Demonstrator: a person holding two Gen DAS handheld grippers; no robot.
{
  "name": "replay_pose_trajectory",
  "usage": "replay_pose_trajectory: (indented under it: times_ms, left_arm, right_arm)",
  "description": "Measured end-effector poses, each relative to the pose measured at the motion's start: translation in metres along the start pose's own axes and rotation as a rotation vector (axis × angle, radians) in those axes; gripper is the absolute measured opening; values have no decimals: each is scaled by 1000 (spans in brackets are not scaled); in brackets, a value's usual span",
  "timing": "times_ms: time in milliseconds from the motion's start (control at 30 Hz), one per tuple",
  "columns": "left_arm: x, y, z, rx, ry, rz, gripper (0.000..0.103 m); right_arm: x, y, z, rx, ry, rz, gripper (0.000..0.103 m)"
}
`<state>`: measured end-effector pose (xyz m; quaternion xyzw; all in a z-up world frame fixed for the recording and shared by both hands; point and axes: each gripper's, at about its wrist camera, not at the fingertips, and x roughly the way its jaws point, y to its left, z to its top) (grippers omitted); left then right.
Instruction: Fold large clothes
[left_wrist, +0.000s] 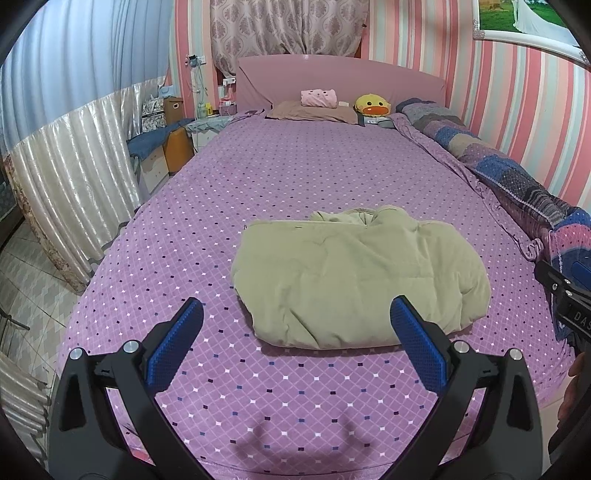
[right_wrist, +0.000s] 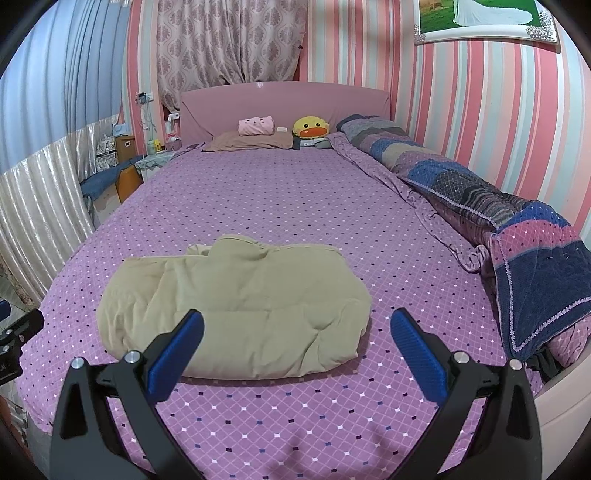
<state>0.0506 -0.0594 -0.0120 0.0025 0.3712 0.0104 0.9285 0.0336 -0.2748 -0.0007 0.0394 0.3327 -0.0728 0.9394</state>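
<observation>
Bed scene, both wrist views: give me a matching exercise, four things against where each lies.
Things:
1. beige garment
2. yellow duck plush
3. patchwork quilt
4. pink plush

Places:
A. bunched along the striped-wall side of the bed
B. folded, in the bed's near half
C. on the brown pillow
D. by the headboard, between pillow and quilt

Pairs: 1-B, 2-D, 3-A, 4-C

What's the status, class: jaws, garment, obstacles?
Left gripper and right gripper: jaws open, empty. Beige garment folded on bed. Quilt along right edge, apart.
</observation>
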Motion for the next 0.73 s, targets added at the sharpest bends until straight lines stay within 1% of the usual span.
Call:
replay_pose_trajectory:
  times_ms: [467, 733]
  left_arm:
    - [-9, -1, 0, -3, -19, 8, 100]
    - [-10, 0, 2, -2, -8, 8, 100]
  right_arm:
    - [-1, 0, 1, 1, -7, -5, 101]
    - [-1, 0, 0, 0, -7, -5, 101]
